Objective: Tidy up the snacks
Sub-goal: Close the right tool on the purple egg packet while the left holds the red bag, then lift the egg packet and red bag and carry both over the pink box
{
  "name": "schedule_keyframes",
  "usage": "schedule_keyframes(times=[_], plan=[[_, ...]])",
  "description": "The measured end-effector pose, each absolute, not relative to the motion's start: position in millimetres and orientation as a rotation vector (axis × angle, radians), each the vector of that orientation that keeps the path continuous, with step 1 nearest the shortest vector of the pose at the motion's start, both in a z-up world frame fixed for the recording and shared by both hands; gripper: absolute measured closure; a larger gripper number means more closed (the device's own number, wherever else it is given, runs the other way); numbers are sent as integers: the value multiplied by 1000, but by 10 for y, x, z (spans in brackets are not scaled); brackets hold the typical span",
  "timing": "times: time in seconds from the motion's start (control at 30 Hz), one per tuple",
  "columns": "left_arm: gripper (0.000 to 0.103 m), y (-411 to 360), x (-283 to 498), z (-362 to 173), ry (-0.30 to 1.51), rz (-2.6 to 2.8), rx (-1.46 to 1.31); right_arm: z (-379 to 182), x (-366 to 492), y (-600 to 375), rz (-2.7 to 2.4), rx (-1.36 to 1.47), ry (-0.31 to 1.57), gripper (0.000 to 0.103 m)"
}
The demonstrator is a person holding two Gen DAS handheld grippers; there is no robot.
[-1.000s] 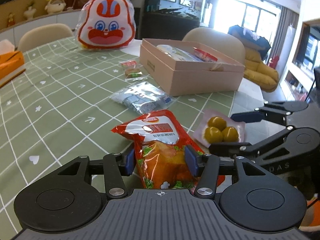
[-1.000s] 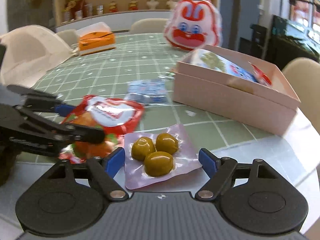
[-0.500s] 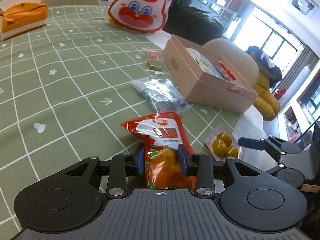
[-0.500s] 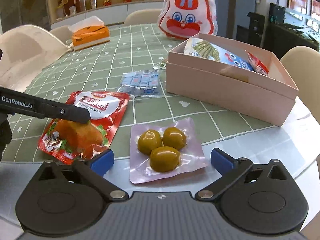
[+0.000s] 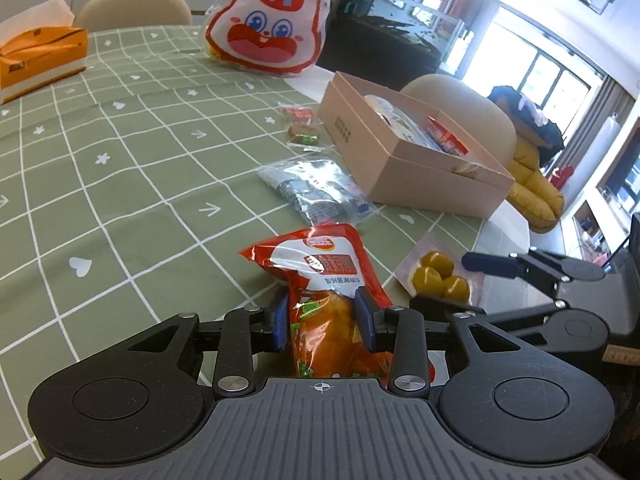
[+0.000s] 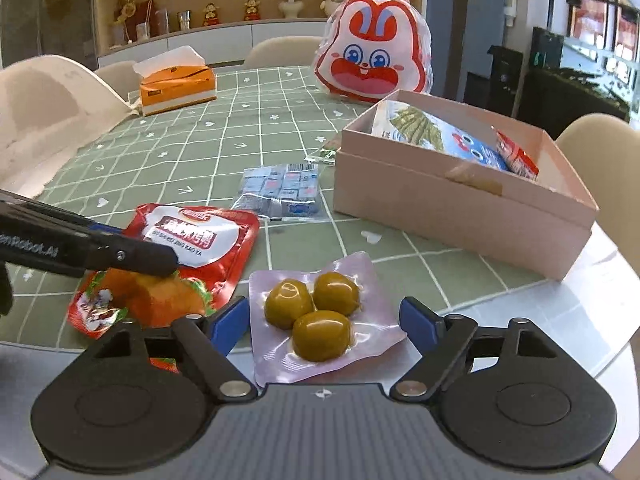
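Note:
My left gripper [image 5: 322,318] is shut on the red snack pouch [image 5: 320,268], its blue pads pressing both sides of the pouch's lower half; the pouch also shows in the right wrist view [image 6: 192,248] with the left gripper's finger across it. My right gripper [image 6: 322,324] is open, its jaws either side of a pink vacuum pack of three yellow-green balls [image 6: 316,312], which lies at the table's near edge [image 5: 436,276]. The tan cardboard box [image 5: 404,164] holds several snack packets.
A clear bag of blue-white sweets [image 5: 316,190] lies between pouch and box. Two small wrapped snacks [image 5: 302,124] sit left of the box. A rabbit-face bag [image 5: 266,28] and an orange tissue box [image 5: 40,56] stand farther back on the green checked tablecloth [image 5: 120,168].
My left gripper has closed from open onto the red pouch. The right gripper has stayed open around the pink pack, with its view shifting slightly.

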State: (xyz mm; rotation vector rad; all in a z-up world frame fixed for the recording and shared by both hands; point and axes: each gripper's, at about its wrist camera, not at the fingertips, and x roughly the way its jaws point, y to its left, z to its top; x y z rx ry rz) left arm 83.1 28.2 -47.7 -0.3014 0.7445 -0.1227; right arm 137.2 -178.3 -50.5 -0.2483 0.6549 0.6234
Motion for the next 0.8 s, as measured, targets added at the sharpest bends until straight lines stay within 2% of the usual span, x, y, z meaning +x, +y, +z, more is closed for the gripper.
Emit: schedule_keyframes(times=[0.4, 0.7, 0.73, 0.77, 0.8], plan=[[63, 270, 827, -483, 737, -124, -287, -400, 1331, -1751, 656, -263, 617, 21], [63, 268, 822, -479, 736, -125, -287, -467, 1448, -1694, 671, -233, 663, 26], [63, 268, 822, -479, 736, -124, -287, -465, 1424, -1696, 669, -246, 653, 30], [63, 265, 818, -476, 735, -124, -286, -460, 1396, -1704, 674, -255, 642, 44], [63, 264, 818, -476, 733, -123, -286, -444, 1365, -1711, 675, -264, 633, 45]])
